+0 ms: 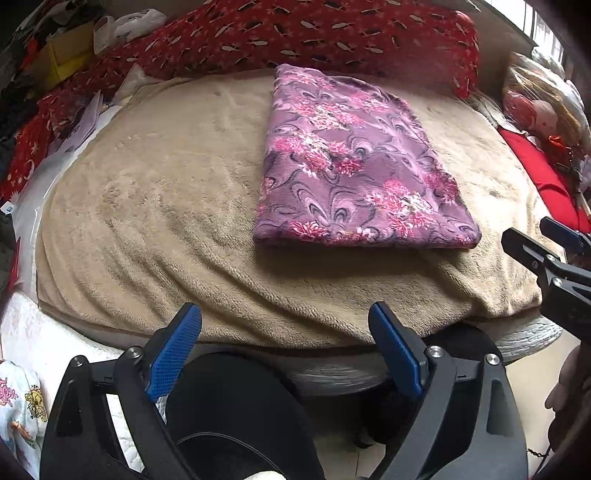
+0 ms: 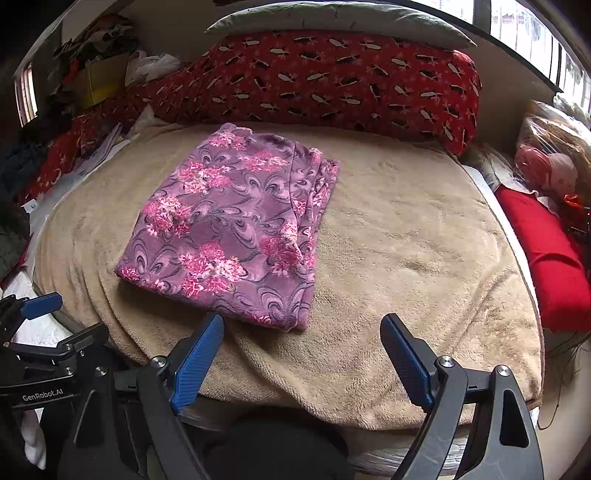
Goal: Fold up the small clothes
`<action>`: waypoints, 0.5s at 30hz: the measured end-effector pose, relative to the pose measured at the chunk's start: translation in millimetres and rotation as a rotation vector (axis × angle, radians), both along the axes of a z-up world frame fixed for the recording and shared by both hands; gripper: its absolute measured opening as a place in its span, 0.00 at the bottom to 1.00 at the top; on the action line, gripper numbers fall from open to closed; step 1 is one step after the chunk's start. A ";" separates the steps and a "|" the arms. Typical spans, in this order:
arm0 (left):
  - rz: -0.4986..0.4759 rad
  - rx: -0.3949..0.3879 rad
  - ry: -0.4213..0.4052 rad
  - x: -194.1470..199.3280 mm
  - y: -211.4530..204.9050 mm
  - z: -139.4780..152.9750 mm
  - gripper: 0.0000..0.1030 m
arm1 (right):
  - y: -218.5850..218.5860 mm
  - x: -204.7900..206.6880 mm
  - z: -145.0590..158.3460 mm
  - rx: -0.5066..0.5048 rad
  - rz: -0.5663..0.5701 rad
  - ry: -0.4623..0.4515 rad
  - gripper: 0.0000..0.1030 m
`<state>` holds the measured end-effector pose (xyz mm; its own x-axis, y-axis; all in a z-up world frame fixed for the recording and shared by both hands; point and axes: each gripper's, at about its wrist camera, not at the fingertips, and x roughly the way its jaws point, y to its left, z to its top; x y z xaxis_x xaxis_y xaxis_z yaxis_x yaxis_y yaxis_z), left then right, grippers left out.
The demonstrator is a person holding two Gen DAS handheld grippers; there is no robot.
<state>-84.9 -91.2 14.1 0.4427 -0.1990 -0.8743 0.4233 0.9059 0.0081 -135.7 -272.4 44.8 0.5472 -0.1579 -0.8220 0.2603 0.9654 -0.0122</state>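
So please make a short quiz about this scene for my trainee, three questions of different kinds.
1. True or false: the purple floral garment lies folded on the beige blanket.
2. The left gripper has its jaws: A) open and empty, B) shut on cloth.
3. Fill in: behind the garment lies a long ___ patterned cushion.

Key: 1 true; 2 A; 3 red. The right gripper is open and empty too.

You had soft daylight from the window [image 2: 517, 22] at one o'clock, blown out white. Shadows stayed faint under the folded cloth [image 1: 354, 158]. Fisheye bending curved everything, with dark vignetting at the corners and slight blur toward the edges.
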 end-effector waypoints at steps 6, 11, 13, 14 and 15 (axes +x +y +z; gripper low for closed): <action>-0.009 -0.004 0.003 -1.4 0.8 1.5 0.90 | -1.1 -1.9 2.1 0.001 -0.005 -0.007 0.86; -0.006 -0.008 -0.011 -3.7 1.0 4.8 0.90 | -0.2 -4.2 3.6 -0.008 -0.004 -0.012 0.86; -0.003 -0.007 -0.031 -5.0 0.8 7.9 0.90 | 0.7 -6.5 6.0 -0.015 -0.002 -0.026 0.86; -0.002 -0.005 -0.040 -5.7 0.7 9.5 0.90 | 1.5 -7.6 7.7 -0.023 -0.003 -0.033 0.86; 0.000 -0.007 -0.048 -6.3 0.7 11.2 0.90 | 1.3 -8.4 8.9 -0.027 -0.003 -0.040 0.86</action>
<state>-91.1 -90.5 25.3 0.4839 -0.2048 -0.8508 0.4229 0.9059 0.0225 -144.1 -271.1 53.7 0.5789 -0.1817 -0.7949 0.2642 0.9641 -0.0279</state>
